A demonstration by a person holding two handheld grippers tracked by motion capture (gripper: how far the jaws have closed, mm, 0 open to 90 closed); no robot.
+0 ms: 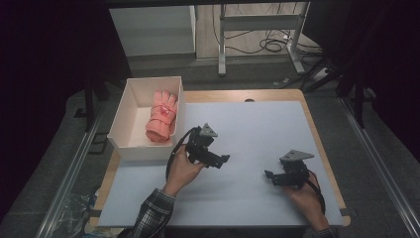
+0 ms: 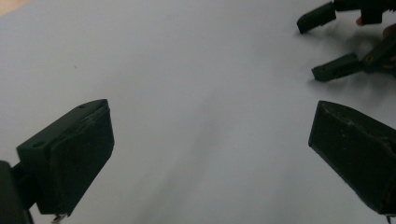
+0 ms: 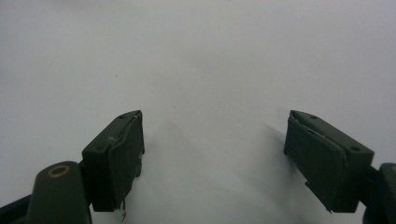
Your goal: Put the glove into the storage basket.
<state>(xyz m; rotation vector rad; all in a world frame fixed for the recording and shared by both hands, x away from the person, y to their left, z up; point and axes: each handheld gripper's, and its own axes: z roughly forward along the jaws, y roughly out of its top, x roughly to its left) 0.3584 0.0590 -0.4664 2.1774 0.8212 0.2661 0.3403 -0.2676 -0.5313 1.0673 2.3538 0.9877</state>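
Both grippers hover empty with jaws spread over the bare tabletop [image 1: 257, 129]; the left gripper [image 1: 224, 159] sits just right of the white box [image 1: 130, 148] holding the rolled pink towel [image 1: 162, 116]. The placing step looks finished. Next, the right gripper [image 1: 269, 175] likely just rests, well clear of the box.

White box [image 1: 130, 148] at worktop's [image 1: 257, 124] far-left corner, w/ rolled pink cloth [image 1: 161, 118] inside. Pale sheet [image 1: 247, 198] covers worktop; cables [image 1: 270, 45] on floor behind.
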